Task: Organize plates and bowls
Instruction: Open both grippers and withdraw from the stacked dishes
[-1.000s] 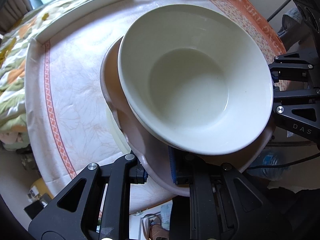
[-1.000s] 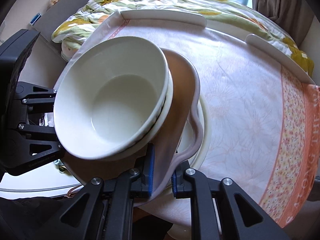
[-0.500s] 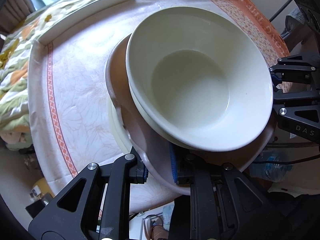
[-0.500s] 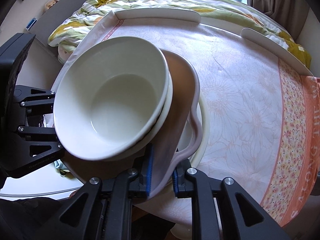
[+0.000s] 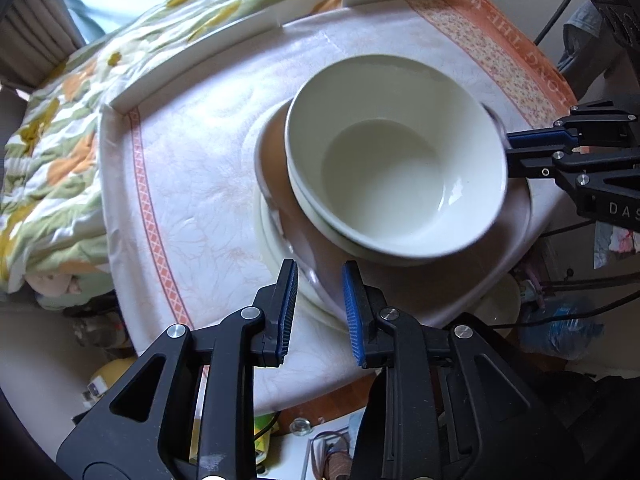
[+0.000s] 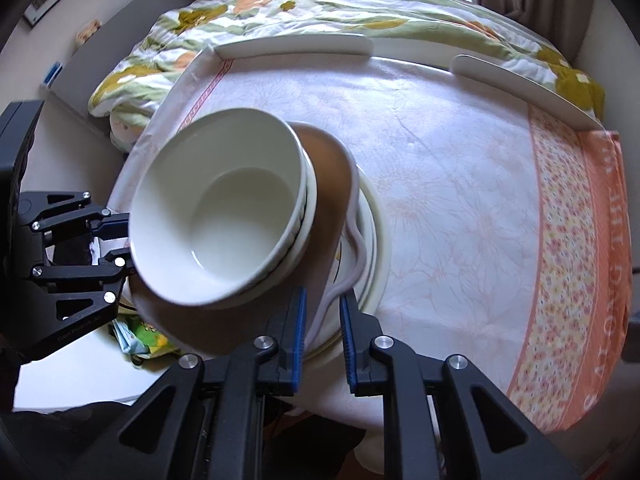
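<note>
A stack stands on the table: cream bowls (image 5: 396, 160) nested on a brown wavy-rimmed plate (image 5: 276, 148), which lies on cream plates (image 5: 268, 232). In the right wrist view the bowls (image 6: 216, 212) sit on the brown plate (image 6: 332, 184) over the cream plates (image 6: 380, 240). My left gripper (image 5: 318, 280) is open, its pads apart on either side of the plate rims. My right gripper (image 6: 323, 312) is open, with the brown plate's rim between its pads. It also shows in the left wrist view (image 5: 532, 148) at the stack's right side.
A floral tablecloth (image 6: 460, 184) with an orange border covers the round table. White guard rails (image 6: 296, 46) line its far edge, with a flowered quilt (image 6: 320, 8) beyond. The stack sits near the table's front edge.
The stack has come down onto the cream plates. Both grippers have opened, let go of the brown plate and drawn back from it.
</note>
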`<act>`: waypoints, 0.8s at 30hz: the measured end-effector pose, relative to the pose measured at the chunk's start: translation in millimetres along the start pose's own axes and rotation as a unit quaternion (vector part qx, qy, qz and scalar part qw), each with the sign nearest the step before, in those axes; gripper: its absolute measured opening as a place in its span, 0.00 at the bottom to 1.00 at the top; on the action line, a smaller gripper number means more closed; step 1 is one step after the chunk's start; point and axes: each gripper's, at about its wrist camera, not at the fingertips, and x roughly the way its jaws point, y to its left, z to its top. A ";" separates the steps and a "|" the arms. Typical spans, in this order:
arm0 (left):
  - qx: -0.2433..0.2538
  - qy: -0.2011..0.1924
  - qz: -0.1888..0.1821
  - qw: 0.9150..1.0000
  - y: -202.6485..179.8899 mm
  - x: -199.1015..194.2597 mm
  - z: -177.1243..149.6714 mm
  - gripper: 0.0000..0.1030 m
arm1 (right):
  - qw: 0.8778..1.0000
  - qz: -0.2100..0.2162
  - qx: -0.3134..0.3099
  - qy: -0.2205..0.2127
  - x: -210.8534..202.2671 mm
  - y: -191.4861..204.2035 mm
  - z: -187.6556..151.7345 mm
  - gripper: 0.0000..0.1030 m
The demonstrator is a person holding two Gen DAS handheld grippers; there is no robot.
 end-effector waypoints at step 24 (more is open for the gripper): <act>-0.147 -0.399 0.056 0.904 -42.4 -269.6 -43.6 1.00 | 0.925 -0.107 0.053 -0.361 -271.1 31.9 -64.8 0.99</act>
